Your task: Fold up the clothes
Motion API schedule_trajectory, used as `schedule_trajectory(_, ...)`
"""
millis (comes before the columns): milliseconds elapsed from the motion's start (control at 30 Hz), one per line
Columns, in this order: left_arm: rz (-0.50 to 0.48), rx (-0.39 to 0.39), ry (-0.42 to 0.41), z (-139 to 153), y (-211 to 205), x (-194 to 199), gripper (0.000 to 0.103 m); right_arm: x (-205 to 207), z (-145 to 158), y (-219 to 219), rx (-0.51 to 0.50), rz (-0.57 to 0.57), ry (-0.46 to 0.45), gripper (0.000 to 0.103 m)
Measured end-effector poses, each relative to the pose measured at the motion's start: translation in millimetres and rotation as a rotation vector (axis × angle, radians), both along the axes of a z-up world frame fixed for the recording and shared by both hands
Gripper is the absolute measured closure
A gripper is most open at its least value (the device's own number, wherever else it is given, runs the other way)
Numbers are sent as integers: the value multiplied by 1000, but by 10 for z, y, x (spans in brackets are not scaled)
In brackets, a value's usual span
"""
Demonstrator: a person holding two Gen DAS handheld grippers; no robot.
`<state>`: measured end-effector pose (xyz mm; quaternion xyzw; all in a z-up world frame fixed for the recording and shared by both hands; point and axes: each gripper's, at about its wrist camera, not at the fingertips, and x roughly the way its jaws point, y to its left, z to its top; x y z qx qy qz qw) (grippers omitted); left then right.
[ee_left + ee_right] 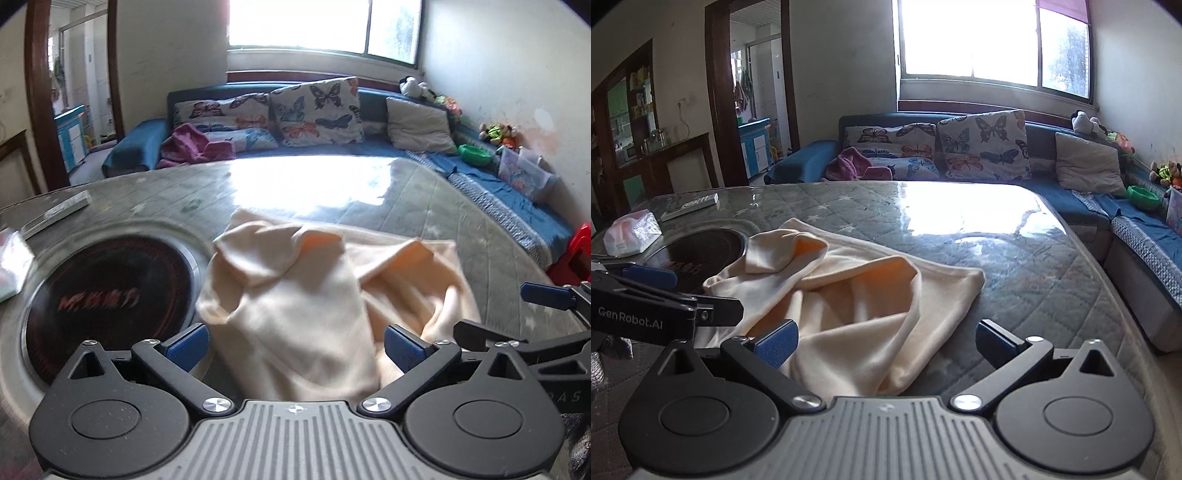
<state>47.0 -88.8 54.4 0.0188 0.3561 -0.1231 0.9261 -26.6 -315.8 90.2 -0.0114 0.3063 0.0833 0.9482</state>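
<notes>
A cream-coloured garment [842, 306] lies crumpled on a glass-topped table [1015, 258], its folds bunched up and one corner turned over near a round black hob [701, 251] set into the tabletop. Part of the cloth overlaps the hob's metal rim. The left gripper [295, 347] sits low at the table's near edge with its blue-padded jaws spread wide; a ridge of the garment stands between them, but the pads do not close on it. The right gripper [886, 341] likewise has its jaws wide apart, the garment's near edge lying between and just past the left pad, nothing clamped. In the right wrist view the left gripper shows at the left edge, just beside the cloth. A tissue pack [631, 232] and a remote control [690, 205] rest on the far left of the table. Beyond the table runs a blue corner sofa [1089, 206] with butterfly-print cushions [982, 144], a purple cloth [853, 164] and soft toys [496, 133], under a bright window [993, 40].
</notes>
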Motion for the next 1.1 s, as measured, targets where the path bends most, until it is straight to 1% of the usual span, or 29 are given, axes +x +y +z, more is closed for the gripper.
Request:
schedule_trajectory(33,-10,-3,5,-13,-26,54,3,48,-2,-13,-13,2,4,0)
schedule_trajectory(167,-51,-27,30,-55,-115,237,13,230,-34,-59,-51,21,24,0)
schedule_trajectory(267,-75,-13,42,-101,-178,344,21,368,-47,-106,-63,30,29,1)
schedule_trajectory(300,-83,-1,44,-123,-198,367,23,412,-49,-131,-57,29,26,4)
schedule_trajectory(333,-94,8,46,-144,-215,385,28,465,-53,-161,-47,28,30,9)
schedule_trajectory(400,-113,18,52,-181,-234,406,38,566,-61,-208,-27,32,50,15)
schedule_trajectory(433,-120,24,55,-199,-242,419,50,619,-67,-228,-17,37,60,20)
schedule_trajectory(467,-128,30,58,-217,-251,432,58,667,-75,-222,-19,47,69,22)
schedule_trajectory(500,-133,35,58,-230,-253,441,61,709,-77,-207,-25,56,73,26)
schedule_trajectory(533,-136,37,58,-235,-246,453,69,732,-83,-195,-29,64,74,34)
schedule_trajectory(567,-138,35,60,-238,-235,463,76,766,-92,-181,-33,72,77,39)
schedule_trajectory(633,-142,25,66,-243,-210,478,79,874,-131,-145,-34,92,97,46)
schedule_trajectory(700,-152,24,59,-232,-226,477,78,964,-173,-95,-37,108,111,48)
schedule_trajectory(767,-163,26,49,-216,-253,473,76,1052,-214,-46,-38,124,125,54)
schedule_trajectory(800,-168,27,43,-209,-266,471,76,1078,-226,-21,-33,134,131,61)
schedule_trajectory(833,-174,28,38,-201,-279,468,76,1090,-236,-1,-33,139,134,66)
schedule_trajectory(867,-178,29,35,-203,-292,479,76,1102,-245,19,-33,145,138,67)
schedule_trajectory(900,-182,32,36,-216,-302,496,76,1112,-254,42,-36,149,139,72)
schedule_trajectory(933,-183,31,38,-225,-297,502,78,1102,-261,74,-54,148,128,83)
schedule_trajectory(967,-182,29,38,-230,-284,501,87,1088,-248,65,-55,140,117,89)
schedule_trajectory(1000,-178,21,37,-223,-249,491,91,1073,-236,56,-56,133,106,95)
schedule_trajectory(1067,-162,0,30,-196,-151,460,98,1040,-206,21,-48,116,87,97)
schedule_trajectory(1100,-154,-10,26,-182,-102,444,99,1018,-186,-6,-40,106,78,98)
